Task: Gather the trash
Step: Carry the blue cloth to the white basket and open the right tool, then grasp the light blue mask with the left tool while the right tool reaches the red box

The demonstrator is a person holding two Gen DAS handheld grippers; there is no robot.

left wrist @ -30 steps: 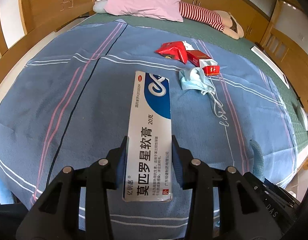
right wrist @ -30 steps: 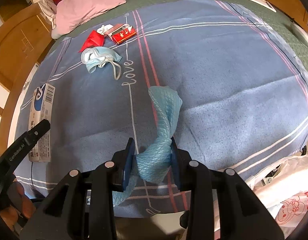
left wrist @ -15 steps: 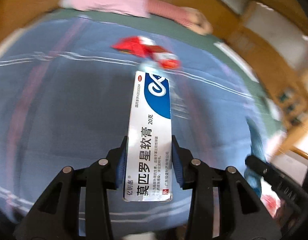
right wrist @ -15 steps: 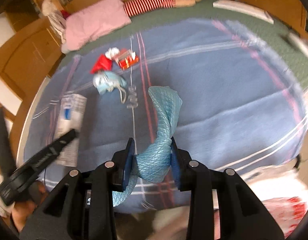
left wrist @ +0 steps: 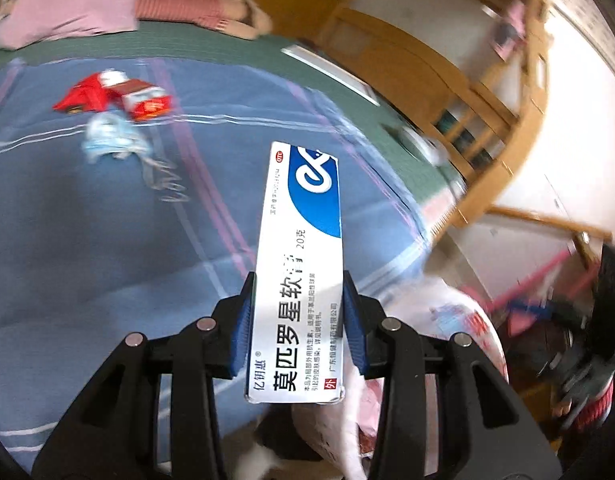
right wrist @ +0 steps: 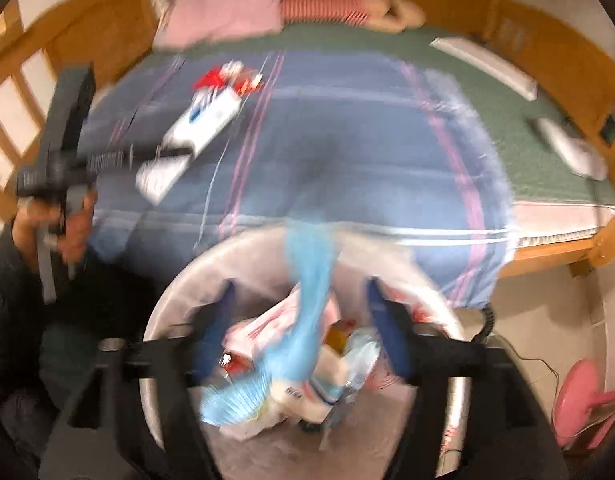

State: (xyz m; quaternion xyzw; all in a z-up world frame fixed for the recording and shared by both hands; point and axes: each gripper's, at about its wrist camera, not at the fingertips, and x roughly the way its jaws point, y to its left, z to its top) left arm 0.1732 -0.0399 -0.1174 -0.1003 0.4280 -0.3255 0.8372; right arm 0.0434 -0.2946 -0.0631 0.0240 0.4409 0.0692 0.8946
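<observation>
Between parted right claw (right wrist: 299, 312) jaws, just opening: blue cloth (right wrist: 307, 292), loose over bin (right wrist: 163, 304); left claw (left wrist: 297, 300) grips ointment box (left wrist: 303, 264).

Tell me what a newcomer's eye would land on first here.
The long white-and-blue ointment box stands clamped in the left gripper, above the blue striped bedspread. The crumpled light-blue cloth hangs between the right gripper's jaws, which have just been opening, above the bag-lined round bin.

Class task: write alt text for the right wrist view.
The right gripper stands open above a lined trash bin, a light blue cloth dropping between its fingers. Behind, the left gripper holds a white box over the blue bedspread.
</observation>
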